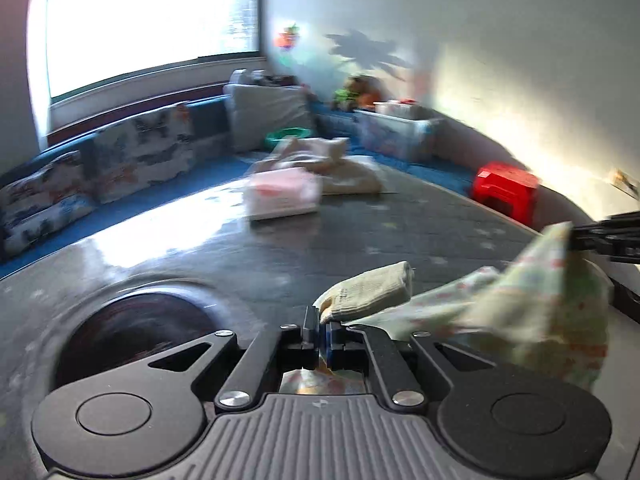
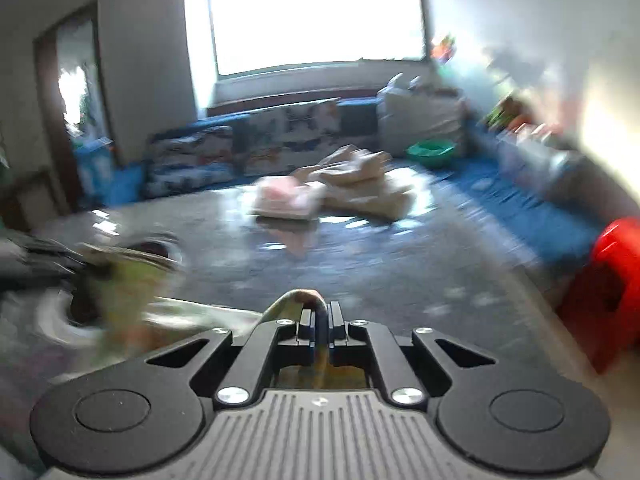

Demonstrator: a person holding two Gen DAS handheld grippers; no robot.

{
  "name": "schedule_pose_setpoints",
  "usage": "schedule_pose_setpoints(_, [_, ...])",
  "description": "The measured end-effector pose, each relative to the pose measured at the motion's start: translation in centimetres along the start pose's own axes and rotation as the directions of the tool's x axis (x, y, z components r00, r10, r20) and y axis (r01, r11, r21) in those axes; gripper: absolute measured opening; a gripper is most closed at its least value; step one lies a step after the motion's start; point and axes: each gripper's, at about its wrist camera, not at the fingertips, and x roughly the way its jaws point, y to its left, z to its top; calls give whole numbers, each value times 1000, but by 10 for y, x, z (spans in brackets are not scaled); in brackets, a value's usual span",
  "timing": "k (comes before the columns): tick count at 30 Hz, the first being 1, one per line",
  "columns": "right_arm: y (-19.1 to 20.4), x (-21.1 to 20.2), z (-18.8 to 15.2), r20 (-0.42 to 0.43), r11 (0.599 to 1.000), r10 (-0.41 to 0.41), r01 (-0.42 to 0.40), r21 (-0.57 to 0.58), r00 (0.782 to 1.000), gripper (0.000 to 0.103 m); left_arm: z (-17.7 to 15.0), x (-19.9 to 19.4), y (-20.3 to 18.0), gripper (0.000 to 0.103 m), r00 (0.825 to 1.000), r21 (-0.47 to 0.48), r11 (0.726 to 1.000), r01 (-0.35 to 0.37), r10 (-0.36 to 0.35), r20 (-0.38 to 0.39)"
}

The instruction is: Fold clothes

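Garment (image 1: pixel 532 300), pale green with small orange and red print, hangs stretched between my 2 grippers above the dark grey table (image 1: pixel 280 248). My left gripper (image 1: pixel 323 326) is clamped on it, jaws pressed together with cloth pinched between them and a ribbed cuff (image 1: pixel 372 290) poking out just past the tips. My right gripper (image 2: pixel 319 320) is likewise closed on a fold of the same fabric, a small loop of cloth bulging above its tips. From the left wrist view, the right tool comes in from the right edge, biting a raised peak of the cloth, so the fabric sags between the 2 holds. Both tools point forward and somewhat down over the table. Farther back on the table lie a folded pink piece (image 1: pixel 280 196) and, touching it, a loose beige heap (image 1: pixel 336 168). Beyond the table's right edge stands a red stool (image 1: pixel 506 190); patterned cushions (image 1: pixel 136 152) line the bench under the window (image 1: pixel 152 28).
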Motion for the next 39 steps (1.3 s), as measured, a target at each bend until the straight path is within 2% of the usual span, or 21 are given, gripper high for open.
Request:
schedule_pose_setpoints(6, [-33,-9,-7,-4,981,-183,183,61,983,5,-20,-40,57,3,995,-93,990,-104,103,-14])
schedule_pose_setpoints(8, [-38,-9,-11,-28,966,-253,254,43,967,5,-30,-55,75,3,990,-129,981,-143,140,-27])
schedule_pose_setpoints(11, [-52,-3,-22,-117,953,-289,297,55,950,5,-47,-76,100,3,979,-177,963,-204,197,-56])
schedule_pose_setpoints(15, [-67,4,-37,-223,942,-300,325,86,928,10,-72,-88,127,3,954,-234,927,-294,270,-127])
schedule_pose_setpoints(17, [-73,6,-40,-251,943,-281,315,106,926,12,-85,-93,137,3,941,-250,911,-329,295,-165])
schedule_pose_setpoints(18, [-76,5,-39,-259,943,-269,308,124,927,20,-91,-95,140,3,935,-254,904,-343,303,-184])
schedule_pose_setpoints(21, [-79,0,-36,-263,943,-263,305,132,928,35,-104,-101,147,4,917,-257,889,-380,325,-232])
schedule_pose_setpoints(22, [-82,-2,-36,-264,942,-258,302,142,929,35,-108,-102,150,5,911,-264,882,-390,327,-252])
schedule_pose_setpoints(25, [-88,-4,-31,-279,931,-253,312,191,926,38,-115,-103,162,9,892,-296,856,-424,337,-302])
schedule_pose_setpoints(26, [-90,-4,-30,-283,926,-257,319,200,924,43,-116,-103,165,11,883,-301,846,-440,347,-315])
schedule_pose_setpoints(27, [-91,-4,-29,-283,923,-265,328,202,922,43,-116,-104,168,11,879,-303,840,-450,355,-320])
schedule_pose_setpoints(29, [-93,-6,-26,-273,920,-265,327,214,925,43,-116,-108,172,22,867,-297,830,-472,375,-328])
schedule_pose_setpoints(32, [-95,-7,-20,-257,903,-300,360,235,919,49,-113,-112,173,23,862,-281,830,-482,394,-318])
schedule_pose_setpoints(35, [-104,-10,-20,-266,874,-320,391,288,909,54,-109,-112,170,23,868,-265,841,-472,392,-304])
schedule_pose_setpoints(39, [-115,-15,-28,-266,837,-330,411,361,906,60,-113,-99,166,21,855,-212,849,-484,406,-322])
